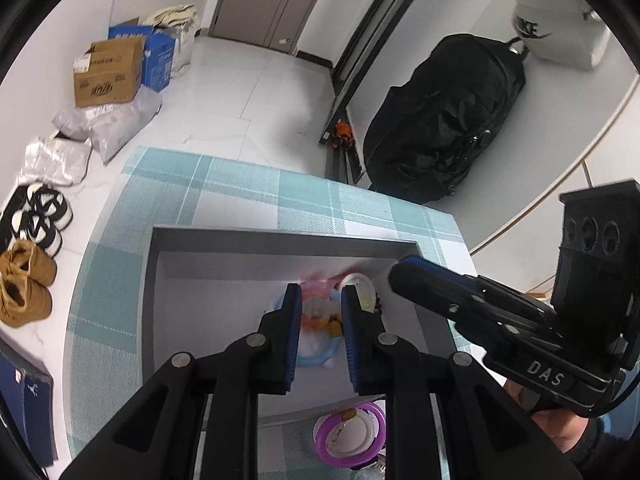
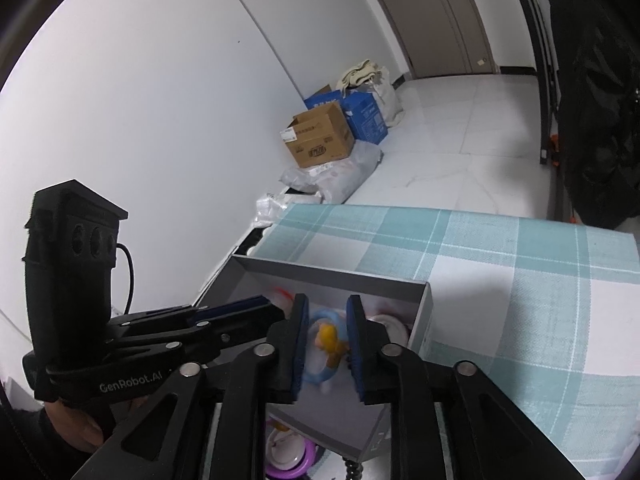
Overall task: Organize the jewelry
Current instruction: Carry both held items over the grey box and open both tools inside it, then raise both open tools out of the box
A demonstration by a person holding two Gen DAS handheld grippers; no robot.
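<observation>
I read "GenRobot.AI" on my left tongs (image 2: 256,308) and "DAS" on my right tongs (image 2: 326,340). Two tongs, both parted narrowly and empty, hang over one grey rectangular box (image 1: 280,238) on the teal plaid bench (image 1: 240,184). Inside lies a blue plastic ring (image 1: 316,354) among blurred trinkets. One purple ring (image 1: 320,440) sits outside its near wall.

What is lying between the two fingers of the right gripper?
In the right wrist view, a blue ring with a yellow piece lies there, inside the grey box; contact with the gripper is unclear.
</observation>
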